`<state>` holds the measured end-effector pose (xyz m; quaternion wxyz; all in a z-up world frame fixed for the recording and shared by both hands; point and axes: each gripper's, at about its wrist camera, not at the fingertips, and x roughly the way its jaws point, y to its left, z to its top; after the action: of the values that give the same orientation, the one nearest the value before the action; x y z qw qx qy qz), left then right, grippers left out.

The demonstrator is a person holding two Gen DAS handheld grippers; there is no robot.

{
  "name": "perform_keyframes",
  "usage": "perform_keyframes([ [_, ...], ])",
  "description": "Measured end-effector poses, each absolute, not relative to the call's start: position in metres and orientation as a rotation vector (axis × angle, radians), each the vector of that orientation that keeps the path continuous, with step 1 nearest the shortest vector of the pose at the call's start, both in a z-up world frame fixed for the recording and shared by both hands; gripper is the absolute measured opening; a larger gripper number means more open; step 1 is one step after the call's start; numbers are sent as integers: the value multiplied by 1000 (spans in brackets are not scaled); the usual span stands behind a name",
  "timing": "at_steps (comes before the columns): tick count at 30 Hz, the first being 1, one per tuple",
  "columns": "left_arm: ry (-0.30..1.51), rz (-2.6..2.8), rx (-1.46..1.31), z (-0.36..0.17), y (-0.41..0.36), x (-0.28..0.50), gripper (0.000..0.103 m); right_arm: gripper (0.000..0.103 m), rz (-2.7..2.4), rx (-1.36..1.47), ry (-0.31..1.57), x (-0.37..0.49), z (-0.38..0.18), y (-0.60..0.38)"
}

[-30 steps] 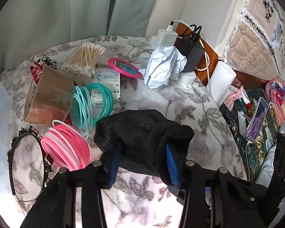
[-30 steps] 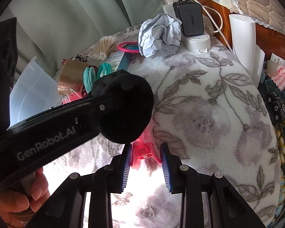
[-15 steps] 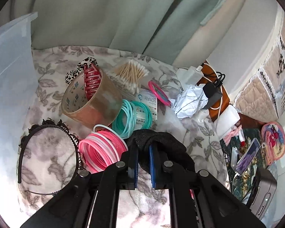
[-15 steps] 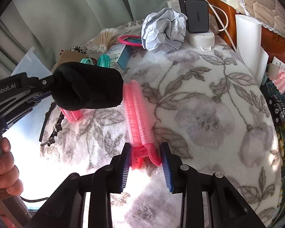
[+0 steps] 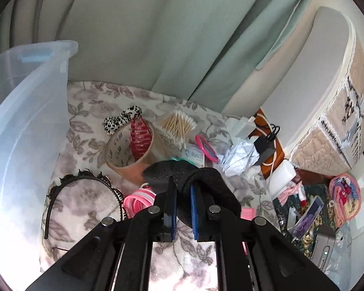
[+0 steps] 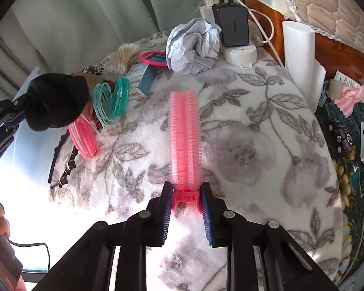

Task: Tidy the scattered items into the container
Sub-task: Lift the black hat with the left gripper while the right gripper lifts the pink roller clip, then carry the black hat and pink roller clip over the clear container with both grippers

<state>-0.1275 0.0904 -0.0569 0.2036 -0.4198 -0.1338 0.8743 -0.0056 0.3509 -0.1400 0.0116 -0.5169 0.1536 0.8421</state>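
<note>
Gripping a black knit cloth [image 5: 201, 184], the left gripper [image 5: 182, 208] has its blue pads pressed close on a fold of it, and the cloth hangs clear of the floral blanket [image 6: 254, 145]. The clear bin [image 5: 24, 111] stands to the left of that cloth, its rim higher than the bundle; how much already lies inside cannot be told through the glare.

The right gripper [image 6: 185, 208] sits low on the blanket with its fingers set either side of the handle end of a pink roller clip [image 6: 185, 135]. The pads look to touch the handle, yet whether they squeeze it firmly is hard to judge. The clip itself lies flat, stretching away from the gripper toward the crumpled paper [image 6: 193, 46].

Beside the bin lie the other loose things: a black headband [image 5: 85, 194] nearest it, a tape roll [image 5: 128, 148] with a red comb inside, cotton swabs [image 5: 177, 126], pink rings [image 5: 138, 200] and teal rings [image 6: 111, 99] farther off.

By my reading, the step in hand is carrying the cloth to the bin while the clip is being taken up. The next move calls for lifting the cloth over the bin's rim before letting go, since the wall is tall. For the clip, a firm hold on the narrow handle matters, as the long body could swing or slip once raised.
</note>
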Motion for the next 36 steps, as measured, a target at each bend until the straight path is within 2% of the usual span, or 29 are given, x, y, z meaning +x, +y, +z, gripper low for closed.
perform_keyframes([
  [7,-428,2417,-1119,-38,76,-114,10,25,2605,-1593,599,3,-131,370],
  [18,-523,2429,-1030,-8,41,-80,10,25,2646,-1453,613,7,-101,333],
  [36,-641,2712,-699,65,-71,-13,10,25,3090,-1069,425,-12,44,205],
])
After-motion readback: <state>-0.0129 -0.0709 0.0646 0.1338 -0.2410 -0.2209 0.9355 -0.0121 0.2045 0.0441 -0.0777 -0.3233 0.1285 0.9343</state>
